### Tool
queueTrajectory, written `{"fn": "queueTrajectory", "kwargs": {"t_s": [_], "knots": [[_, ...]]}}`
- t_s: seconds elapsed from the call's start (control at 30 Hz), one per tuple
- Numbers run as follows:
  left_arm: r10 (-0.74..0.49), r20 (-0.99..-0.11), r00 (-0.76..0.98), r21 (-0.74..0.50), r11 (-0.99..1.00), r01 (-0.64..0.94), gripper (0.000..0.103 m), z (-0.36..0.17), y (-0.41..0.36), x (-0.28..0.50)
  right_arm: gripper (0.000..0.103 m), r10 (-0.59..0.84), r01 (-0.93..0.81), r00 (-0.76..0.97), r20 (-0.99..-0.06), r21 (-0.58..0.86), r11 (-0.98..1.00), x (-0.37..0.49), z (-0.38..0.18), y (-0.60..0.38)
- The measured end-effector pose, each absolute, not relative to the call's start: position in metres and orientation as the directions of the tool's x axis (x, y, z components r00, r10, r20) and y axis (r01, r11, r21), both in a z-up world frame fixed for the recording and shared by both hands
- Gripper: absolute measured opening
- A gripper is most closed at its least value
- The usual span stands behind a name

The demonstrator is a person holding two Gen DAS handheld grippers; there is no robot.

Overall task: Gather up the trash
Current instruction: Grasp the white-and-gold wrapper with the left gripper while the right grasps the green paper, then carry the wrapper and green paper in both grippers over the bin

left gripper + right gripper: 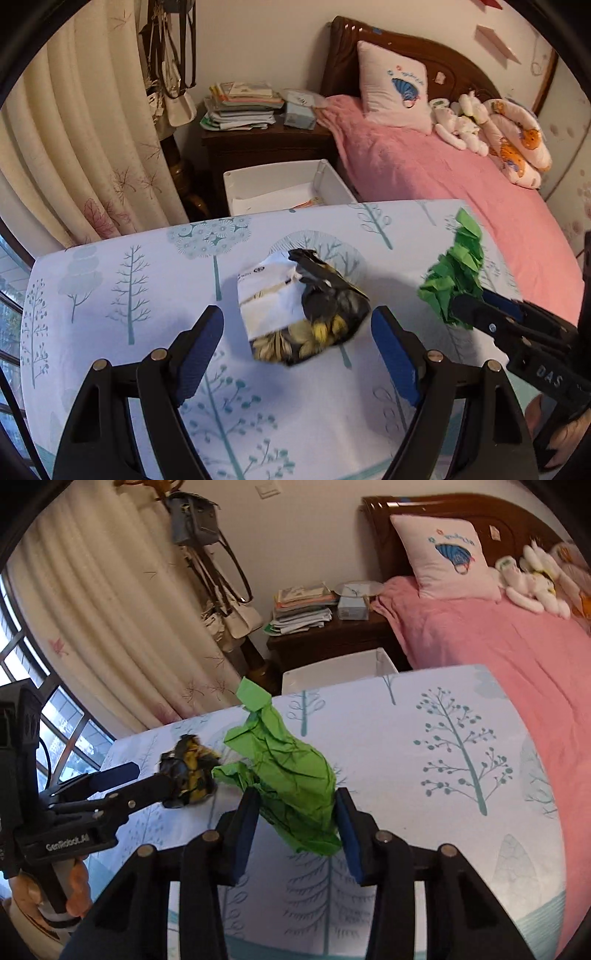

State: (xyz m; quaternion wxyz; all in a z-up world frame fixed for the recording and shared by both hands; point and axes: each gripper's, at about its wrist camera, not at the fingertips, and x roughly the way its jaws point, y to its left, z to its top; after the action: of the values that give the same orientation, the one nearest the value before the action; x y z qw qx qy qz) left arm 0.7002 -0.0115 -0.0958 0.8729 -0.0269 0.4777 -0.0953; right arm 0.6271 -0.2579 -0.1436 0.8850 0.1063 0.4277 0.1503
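Your left hand-held gripper stood wide around the crumpled snack wrapper on the tree-print desk; your right hand-held gripper clamped green crumpled paper. Beyond sat a white bin, a nightstand, the pink bed, and curtains.

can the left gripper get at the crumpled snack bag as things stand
Probably yes. The left gripper is open with the crumpled snack bag lying on the tree-print tabletop between its fingers. The right gripper, shut on green paper, sits off to the side.
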Motion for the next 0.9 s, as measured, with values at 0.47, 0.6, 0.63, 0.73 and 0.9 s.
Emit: {"fn": "queueTrajectory", "kwargs": {"t_s": [0.47,0.6,0.63,0.73,0.9], "knots": [[-0.224,-0.837,0.499,-0.196,0.975,0.108,0.047,-0.130,-0.021,0.709,0.042,0.379,-0.179,0.566,-0.732,0.339,0.923,0.630,-0.162,-0.260],[-0.201,-0.835,0.512,-0.171,0.980,0.105,0.046,-0.119,-0.020,0.692,0.042,0.387,-0.185,0.557,-0.735,0.344,0.920,0.618,-0.161,-0.260],[-0.200,-0.836,0.510,-0.168,0.980,0.108,0.046,-0.114,-0.021,0.684,0.041,0.390,-0.186,0.554,-0.736,0.347,0.919,0.612,-0.160,-0.260],[-0.198,-0.838,0.509,-0.152,0.980,0.131,0.046,-0.100,-0.021,0.657,0.041,0.400,-0.192,0.545,-0.737,0.354,0.915,0.595,-0.154,-0.258],[-0.194,-0.838,0.509,-0.125,0.978,0.167,0.046,-0.069,-0.016,0.588,0.041,0.422,-0.218,0.527,-0.737,0.363,0.906,0.542,-0.133,-0.254]]}}
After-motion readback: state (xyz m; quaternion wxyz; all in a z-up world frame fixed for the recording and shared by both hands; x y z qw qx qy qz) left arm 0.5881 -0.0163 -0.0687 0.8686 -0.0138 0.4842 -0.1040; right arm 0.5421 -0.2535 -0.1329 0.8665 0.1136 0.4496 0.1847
